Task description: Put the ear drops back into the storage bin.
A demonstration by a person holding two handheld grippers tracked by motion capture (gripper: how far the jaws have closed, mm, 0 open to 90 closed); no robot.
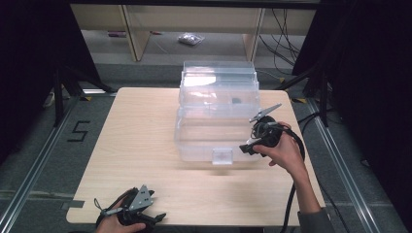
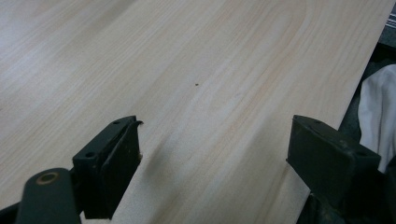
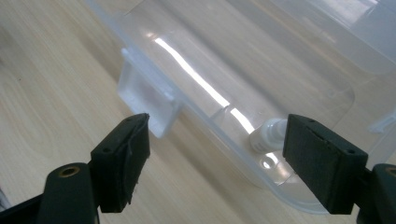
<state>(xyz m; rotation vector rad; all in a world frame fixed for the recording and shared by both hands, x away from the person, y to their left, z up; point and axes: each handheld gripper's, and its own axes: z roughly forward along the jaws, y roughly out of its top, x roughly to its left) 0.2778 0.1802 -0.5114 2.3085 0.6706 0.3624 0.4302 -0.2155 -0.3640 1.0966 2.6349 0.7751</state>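
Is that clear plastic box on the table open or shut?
Open: the clear box has its lid swung up at the back, leaving its top uncovered.

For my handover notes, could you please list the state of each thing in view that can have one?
Clear plastic box: lid open, tilted back; resting on the table.
Front latch: hanging free, unfastened.
Right gripper: open beside the box's front right corner, holding nothing.
Left gripper: open over bare table, holding nothing.

Table: pale wood grain, one dark speck. Storage box at 12 o'clock: clear, colourless plastic, frosted latch. Right gripper, 3 o'clock, and left gripper, 7 o'clock: black, grey plates.
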